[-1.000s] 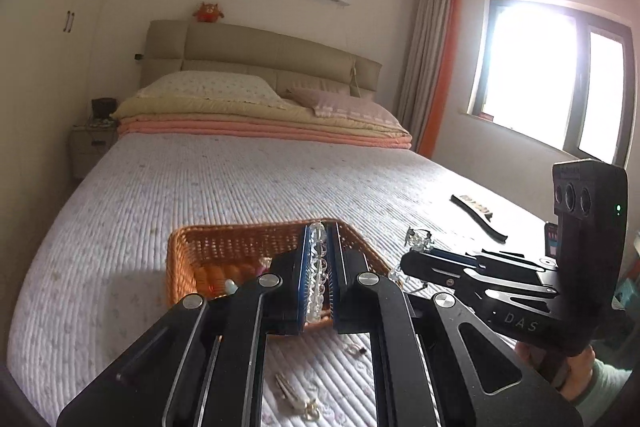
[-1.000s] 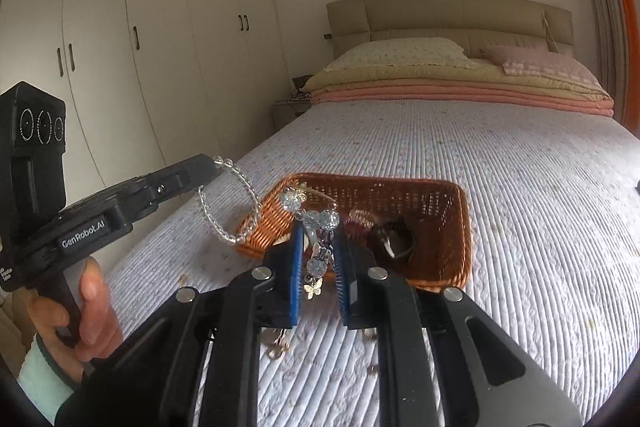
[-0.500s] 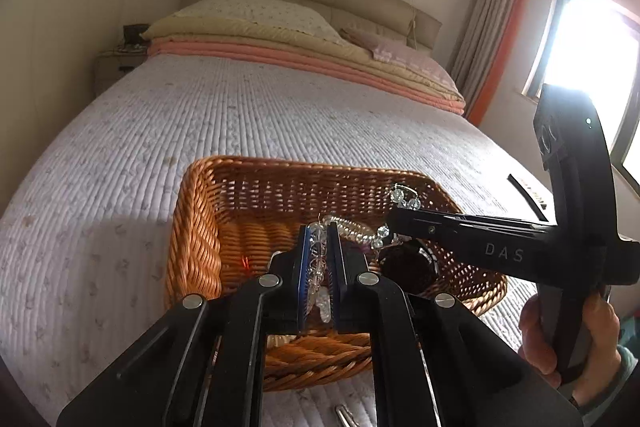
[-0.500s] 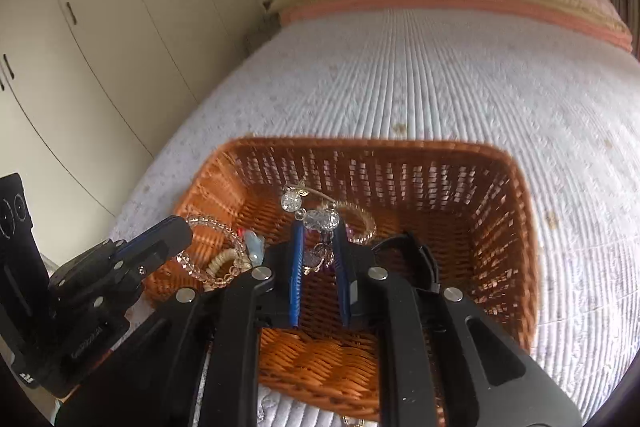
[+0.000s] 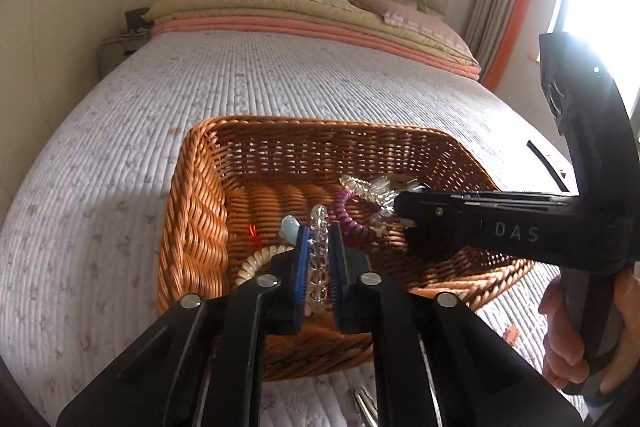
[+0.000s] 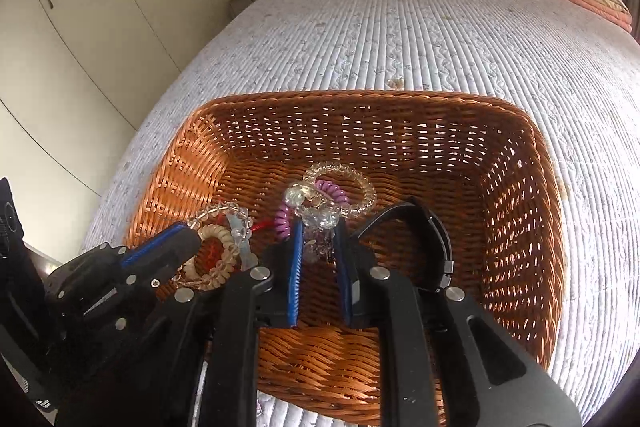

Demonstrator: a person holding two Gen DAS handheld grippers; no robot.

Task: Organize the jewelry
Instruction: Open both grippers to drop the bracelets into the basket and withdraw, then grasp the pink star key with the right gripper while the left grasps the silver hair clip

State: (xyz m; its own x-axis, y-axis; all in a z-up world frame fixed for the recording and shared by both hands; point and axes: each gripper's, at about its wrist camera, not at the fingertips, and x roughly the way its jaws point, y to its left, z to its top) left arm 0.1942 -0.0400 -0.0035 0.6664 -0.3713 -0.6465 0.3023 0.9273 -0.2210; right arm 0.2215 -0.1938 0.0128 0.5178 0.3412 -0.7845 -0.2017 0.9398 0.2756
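Left wrist view: left gripper [image 5: 318, 259], jaws just opening, loosely brackets a light, slippery bead bracelet [image 5: 319, 251] at lower centre, over the basket [image 5: 192, 211]. Right wrist view: right gripper [image 6: 318, 263], jaws likewise opening, loosely brackets a limp crystal charm piece [image 6: 316, 217] at centre; take either by its strand.

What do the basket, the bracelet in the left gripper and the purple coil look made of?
Basket: woven wicker or rattan, glossy orange-brown; open weave shows light.
Bracelet between the left gripper pads: clear faceted beads, glass or acrylic, can't tell which.
Purple coil: smooth spiral, likely plastic.
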